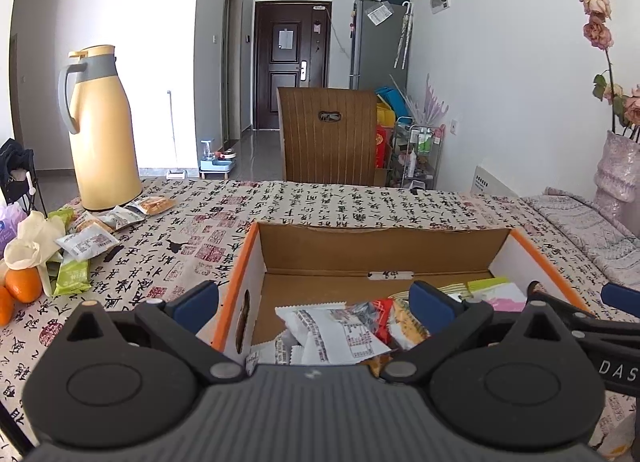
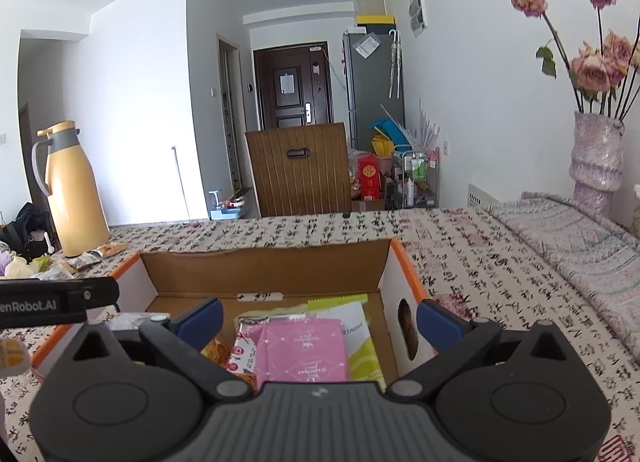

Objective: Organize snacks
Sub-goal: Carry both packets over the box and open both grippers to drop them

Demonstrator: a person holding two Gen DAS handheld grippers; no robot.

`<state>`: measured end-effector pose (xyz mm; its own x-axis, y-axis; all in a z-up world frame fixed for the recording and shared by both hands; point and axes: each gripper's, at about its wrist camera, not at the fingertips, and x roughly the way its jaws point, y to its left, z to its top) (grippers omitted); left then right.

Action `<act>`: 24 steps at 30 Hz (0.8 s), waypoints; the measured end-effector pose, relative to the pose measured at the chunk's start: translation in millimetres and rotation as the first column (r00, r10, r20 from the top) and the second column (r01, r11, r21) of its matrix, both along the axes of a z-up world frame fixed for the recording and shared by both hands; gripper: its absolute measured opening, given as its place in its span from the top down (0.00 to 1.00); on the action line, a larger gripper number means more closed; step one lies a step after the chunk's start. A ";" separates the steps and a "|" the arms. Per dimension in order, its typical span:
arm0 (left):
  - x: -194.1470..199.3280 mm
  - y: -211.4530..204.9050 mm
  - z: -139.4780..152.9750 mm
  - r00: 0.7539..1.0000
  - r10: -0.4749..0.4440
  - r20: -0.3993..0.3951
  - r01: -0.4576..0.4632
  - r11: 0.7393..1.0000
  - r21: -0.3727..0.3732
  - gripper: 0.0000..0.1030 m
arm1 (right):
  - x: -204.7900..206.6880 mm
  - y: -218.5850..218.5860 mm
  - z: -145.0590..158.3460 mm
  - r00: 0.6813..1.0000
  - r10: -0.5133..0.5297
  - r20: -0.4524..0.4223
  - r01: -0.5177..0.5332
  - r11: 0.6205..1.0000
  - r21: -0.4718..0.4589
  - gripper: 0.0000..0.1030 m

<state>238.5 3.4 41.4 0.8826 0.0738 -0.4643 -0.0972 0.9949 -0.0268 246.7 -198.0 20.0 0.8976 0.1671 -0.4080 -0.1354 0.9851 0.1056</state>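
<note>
An orange-rimmed cardboard box [image 1: 384,250] [image 2: 264,262] sits on the patterned tablecloth, open at the top. Inside it lie snack packets: a white printed packet [image 1: 340,336] on the left, a pink packet [image 2: 302,348] and a green one [image 2: 362,354] on the right. My left gripper [image 1: 316,304] hovers open over the box's near left part, its blue pads wide apart and empty. Over the near right part my right gripper [image 2: 318,318] is open too, holding nothing. More loose snack packets [image 1: 92,236] lie on the cloth at the far left.
A tall yellow thermos jug [image 1: 100,130] stands behind the loose packets at the far left. Oranges [image 1: 22,286] and a pale crumpled thing lie at the left edge. A pink vase [image 2: 596,160] with dried roses stands at the right. A wooden chair back [image 1: 332,134] rises beyond the table.
</note>
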 end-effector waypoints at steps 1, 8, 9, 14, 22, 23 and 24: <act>-2.3 -0.8 1.7 1.000 -0.003 0.002 0.003 1.000 0.001 0.00 | -3.0 -0.2 2.1 1.000 0.000 0.005 0.000 1.000 -0.002 0.00; -22.4 -4.8 6.1 1.000 -0.024 -0.007 0.024 1.000 -0.002 0.00 | -24.7 -6.5 7.6 1.000 -0.003 0.011 0.003 1.000 -0.006 0.00; -24.9 -4.7 5.1 1.000 -0.022 -0.015 0.022 1.000 -0.005 0.00 | -28.3 -7.5 7.2 1.000 -0.004 0.010 0.004 1.000 -0.006 0.00; -38.5 -1.2 0.1 0.999 -0.015 -0.047 0.014 1.000 -0.024 0.00 | -48.4 -11.2 4.4 1.000 0.001 0.003 -0.001 1.000 -0.005 0.00; -65.6 5.1 -8.6 0.997 -0.009 -0.078 0.008 1.000 -0.023 0.00 | -78.7 -15.8 -6.8 1.000 0.015 -0.027 -0.015 1.000 -0.015 0.00; -69.0 5.5 -9.7 0.997 -0.010 -0.081 0.008 1.000 -0.022 0.00 | -82.2 -16.2 -8.4 0.999 0.016 -0.033 -0.017 1.000 -0.017 0.00; -72.0 5.6 -11.0 0.996 -0.010 -0.085 0.008 1.000 -0.020 0.00 | -85.9 -16.6 -10.0 0.999 0.018 -0.039 -0.018 1.000 -0.018 0.00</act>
<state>166.5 9.0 30.4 0.8404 0.0557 -0.5391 -0.0907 0.9951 -0.0386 160.7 -214.6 10.0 0.8780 0.1751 -0.4454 -0.1492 0.9844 0.0929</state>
